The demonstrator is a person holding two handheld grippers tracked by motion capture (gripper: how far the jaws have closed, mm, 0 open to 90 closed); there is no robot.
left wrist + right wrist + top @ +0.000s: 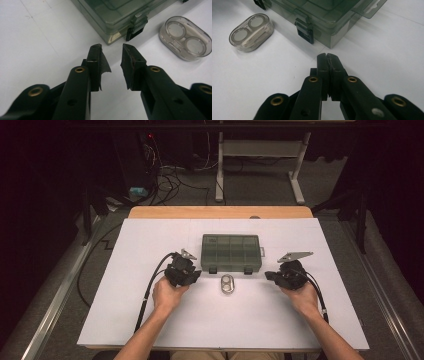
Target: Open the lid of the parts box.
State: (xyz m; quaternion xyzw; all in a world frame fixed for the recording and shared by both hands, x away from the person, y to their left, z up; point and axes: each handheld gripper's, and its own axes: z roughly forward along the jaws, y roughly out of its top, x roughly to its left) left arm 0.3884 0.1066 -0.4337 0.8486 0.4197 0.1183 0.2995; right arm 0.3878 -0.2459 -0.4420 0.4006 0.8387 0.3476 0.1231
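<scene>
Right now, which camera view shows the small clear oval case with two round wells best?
The left gripper view: the small clear oval case lies close there, and both round wells show sharply. The right gripper view also shows it whole, slightly farther off. In the high view it is a tiny shape before the grey-green plastic compartment box.

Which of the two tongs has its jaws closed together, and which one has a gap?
The right tongs have their jaws pressed together, holding nothing. The left tongs show a clear gap between the jaws, with bare white table behind it.
</scene>
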